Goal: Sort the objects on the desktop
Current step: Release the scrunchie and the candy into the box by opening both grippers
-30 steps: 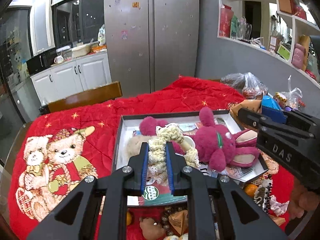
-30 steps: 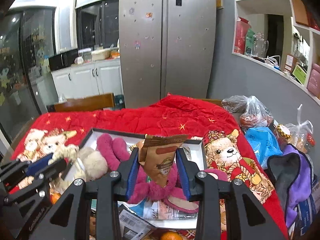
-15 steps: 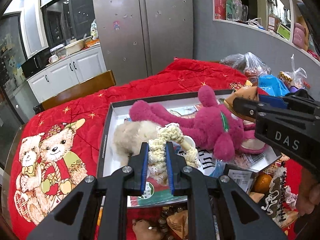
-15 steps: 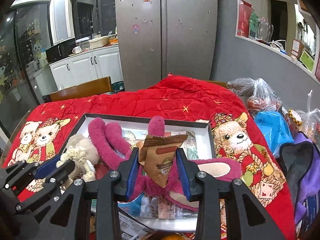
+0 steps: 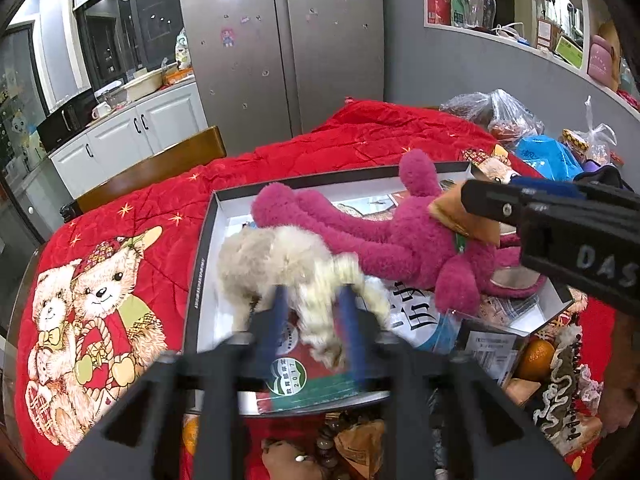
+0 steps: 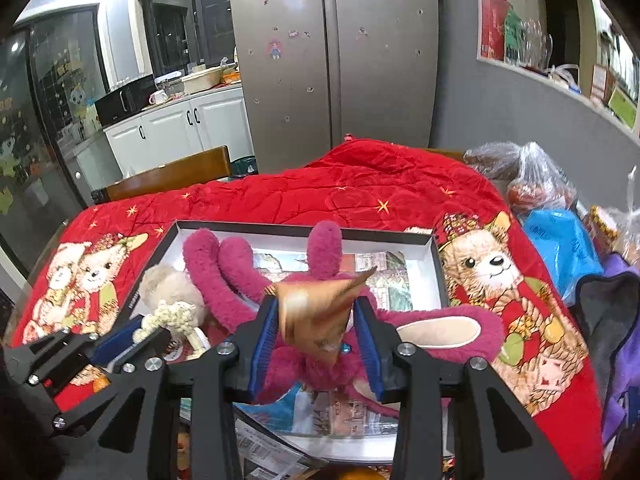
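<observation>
- The step in hand looks like a double drop: both grippers hang over the open box (image 6: 437, 276) on the red quilt (image 5: 168, 216) and let their loads go into it.
- The left gripper (image 5: 314, 316) has just been opening; its jaws stand spread, and the rope toy (image 5: 324, 304) is a blur between them, seemingly loose of the blue pads (image 5: 276, 320) and slipping down beside the cream plush (image 5: 272, 256).
- The right gripper (image 6: 314, 332) has also just been opening; its jaws are parted, and the brown packet (image 6: 316, 312) sits blurred between them, apparently falling onto the pink plush (image 6: 420, 328).
- From the left view, the right gripper (image 5: 560, 220) shows the packet (image 5: 464, 216) at its tip over the pink plush (image 5: 380, 224).
- Both things lie within the box's walls, on top of the toys and papers there.
- Next, each gripper likely needs to lift clear with jaws wide, then turn to the loose clutter near the front edge, such as the orange (image 5: 534, 354).
</observation>
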{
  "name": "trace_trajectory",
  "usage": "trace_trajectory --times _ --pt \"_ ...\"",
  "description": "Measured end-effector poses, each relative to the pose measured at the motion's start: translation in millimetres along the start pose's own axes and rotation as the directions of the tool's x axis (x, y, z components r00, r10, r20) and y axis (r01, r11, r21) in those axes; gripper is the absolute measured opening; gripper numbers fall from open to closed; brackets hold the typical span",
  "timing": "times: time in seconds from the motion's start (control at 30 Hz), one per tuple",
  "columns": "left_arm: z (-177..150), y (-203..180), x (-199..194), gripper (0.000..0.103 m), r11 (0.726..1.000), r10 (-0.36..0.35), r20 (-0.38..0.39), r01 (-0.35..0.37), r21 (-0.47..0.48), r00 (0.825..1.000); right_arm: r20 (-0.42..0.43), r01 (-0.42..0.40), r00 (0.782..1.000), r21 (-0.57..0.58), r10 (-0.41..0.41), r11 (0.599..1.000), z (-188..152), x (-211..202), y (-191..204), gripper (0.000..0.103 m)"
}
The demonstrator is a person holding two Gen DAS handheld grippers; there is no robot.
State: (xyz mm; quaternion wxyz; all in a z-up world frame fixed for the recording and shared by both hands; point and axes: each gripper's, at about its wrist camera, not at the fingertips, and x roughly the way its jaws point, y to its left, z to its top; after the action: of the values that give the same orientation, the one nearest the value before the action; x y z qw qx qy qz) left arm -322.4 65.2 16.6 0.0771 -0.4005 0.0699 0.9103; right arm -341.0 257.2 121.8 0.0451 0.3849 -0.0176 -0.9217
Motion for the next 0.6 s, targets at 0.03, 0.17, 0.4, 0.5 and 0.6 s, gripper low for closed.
trace_trajectory --times 0.03,0.17,0.4,0.5,0.6 --pt "0 0 -1 0.077 1.000 0.008 0.010 -0.009 0.001 1.000 0.004 -0.007 1.000 0.007 0.007 1.000 0 -1 -1 0.053" --pt "1 0 -10 0.085 1.000 0.031 0.072 -0.031 0.000 0.997 0.019 -0.018 1.000 0.010 0.018 1.000 3 -6 -4 0.061" --pt "4 1 -9 0.087 1.000 0.021 0.053 -0.021 0.011 0.998 0.027 -0.039 0.999 0.003 0.039 0.999 4 -11 -2 0.061" --pt "4 2 -8 0.087 1.000 0.021 0.048 -0.021 0.008 0.999 0.022 -0.041 0.999 -0.002 0.041 0.999 3 -10 -1 0.061" --pt "6 7 -9 0.087 1.000 0.029 0.050 -0.029 0.006 0.998 0.017 -0.048 0.999 0.000 0.048 0.999 3 -9 -1 0.061"
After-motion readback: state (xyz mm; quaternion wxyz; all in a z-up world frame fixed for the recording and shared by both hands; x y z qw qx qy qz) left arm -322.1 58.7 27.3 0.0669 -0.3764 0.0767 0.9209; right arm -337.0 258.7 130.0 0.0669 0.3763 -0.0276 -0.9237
